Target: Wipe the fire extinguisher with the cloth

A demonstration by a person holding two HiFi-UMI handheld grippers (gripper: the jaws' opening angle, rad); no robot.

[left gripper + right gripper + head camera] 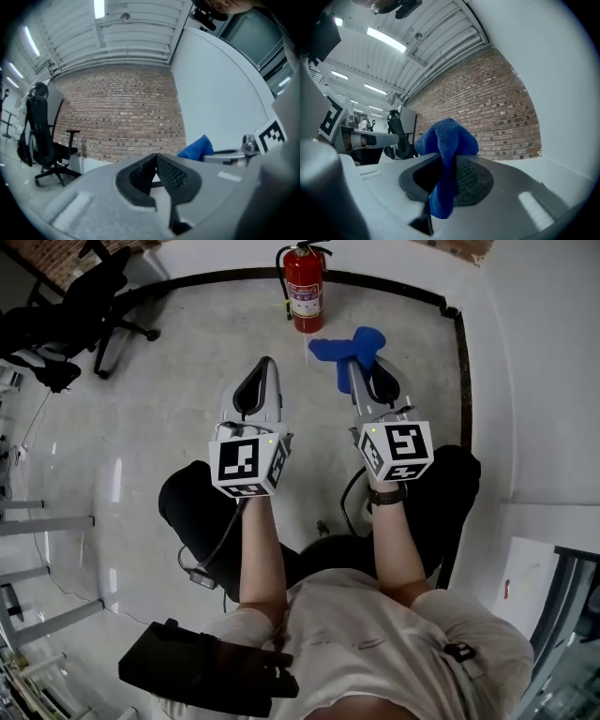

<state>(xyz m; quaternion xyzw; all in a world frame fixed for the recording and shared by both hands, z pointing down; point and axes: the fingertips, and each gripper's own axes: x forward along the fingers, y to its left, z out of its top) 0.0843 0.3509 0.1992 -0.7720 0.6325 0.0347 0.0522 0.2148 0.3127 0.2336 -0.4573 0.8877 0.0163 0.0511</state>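
Observation:
A red fire extinguisher [304, 292] stands upright on the concrete floor against the far wall. It does not show in either gripper view. My right gripper [354, 367] is shut on a blue cloth [349, 346], held a short way in front of and to the right of the extinguisher, apart from it. In the right gripper view the cloth [446, 145] bunches above the jaws and hangs down between them at the right gripper [449, 161]. My left gripper [267, 364] is level with it on the left, shut and empty [156, 158]. The cloth [196, 149] shows beside it.
Black office chairs [84, 296] stand at the far left, and one chair [44, 145] sits before the brick wall. A black baseboard [394, 285] runs along the white walls. A black bag [202, 667] lies by the person's side.

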